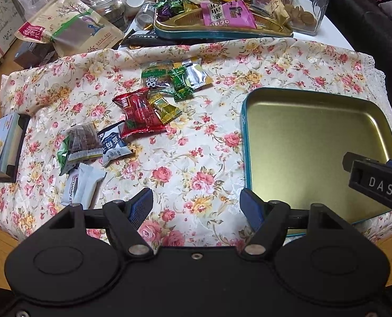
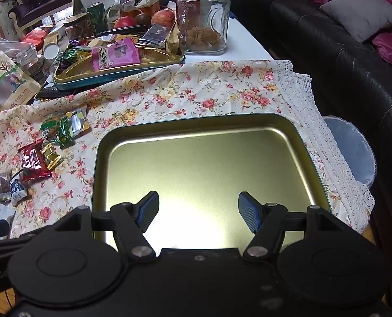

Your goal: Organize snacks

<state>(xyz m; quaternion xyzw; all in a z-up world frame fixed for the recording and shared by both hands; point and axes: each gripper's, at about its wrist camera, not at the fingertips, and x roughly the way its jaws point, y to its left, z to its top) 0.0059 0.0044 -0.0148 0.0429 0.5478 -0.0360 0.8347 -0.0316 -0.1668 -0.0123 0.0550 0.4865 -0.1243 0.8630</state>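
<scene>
Several wrapped snacks lie on the floral cloth (image 1: 185,163): a red packet (image 1: 139,115), a gold candy (image 1: 165,107), green candies (image 1: 180,83), a blue-white packet (image 1: 112,145), a brown packet (image 1: 83,138) and white sachets (image 1: 81,187). An empty gold tin tray (image 1: 315,142) with a teal rim sits at the right; it also shows in the right wrist view (image 2: 204,163). My left gripper (image 1: 197,204) is open and empty above the cloth, near the front. My right gripper (image 2: 198,207) is open and empty over the tray's near edge. The red packet (image 2: 33,162) lies left of the tray.
A second tin (image 1: 222,30) full of snacks stands at the back, next to a glass jar (image 2: 202,18) of cookies. Bags, small jars and apples crowd the far left. A card box (image 1: 3,142) sits at the left edge. A black sofa (image 2: 341,52) is at the right.
</scene>
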